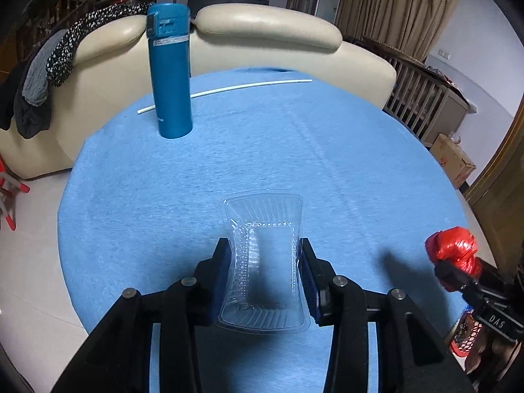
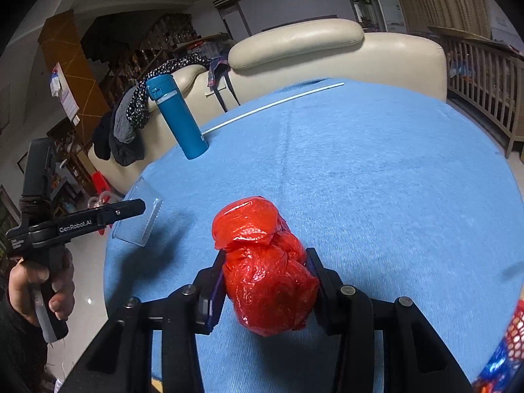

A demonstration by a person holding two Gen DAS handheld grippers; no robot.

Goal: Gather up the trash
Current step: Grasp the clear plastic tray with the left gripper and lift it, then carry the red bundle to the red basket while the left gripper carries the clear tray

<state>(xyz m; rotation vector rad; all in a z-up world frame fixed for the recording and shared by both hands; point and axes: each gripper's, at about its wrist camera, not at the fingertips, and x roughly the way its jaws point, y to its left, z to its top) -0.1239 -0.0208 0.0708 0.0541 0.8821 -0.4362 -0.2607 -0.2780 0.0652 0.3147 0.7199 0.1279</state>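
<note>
My left gripper (image 1: 264,253) is shut on a clear plastic tray (image 1: 263,226), squeezing its sides in, above the blue-covered table (image 1: 229,163). The tray also shows in the right wrist view (image 2: 140,226), with the left gripper (image 2: 131,208) beside it at the table's left edge. My right gripper (image 2: 265,262) is shut on a crumpled red plastic bag (image 2: 265,262), held just above the table. The red bag also shows in the left wrist view (image 1: 453,245) at the right edge. A white straw (image 1: 229,89) lies at the table's far side; it also shows in the right wrist view (image 2: 271,106).
A tall teal flask (image 1: 170,72) stands at the far left of the table, also in the right wrist view (image 2: 178,118). A cream sofa (image 1: 262,26) with clothes draped on it stands behind. A red mesh basket (image 1: 465,334) sits low at the right, also in the right wrist view (image 2: 511,337).
</note>
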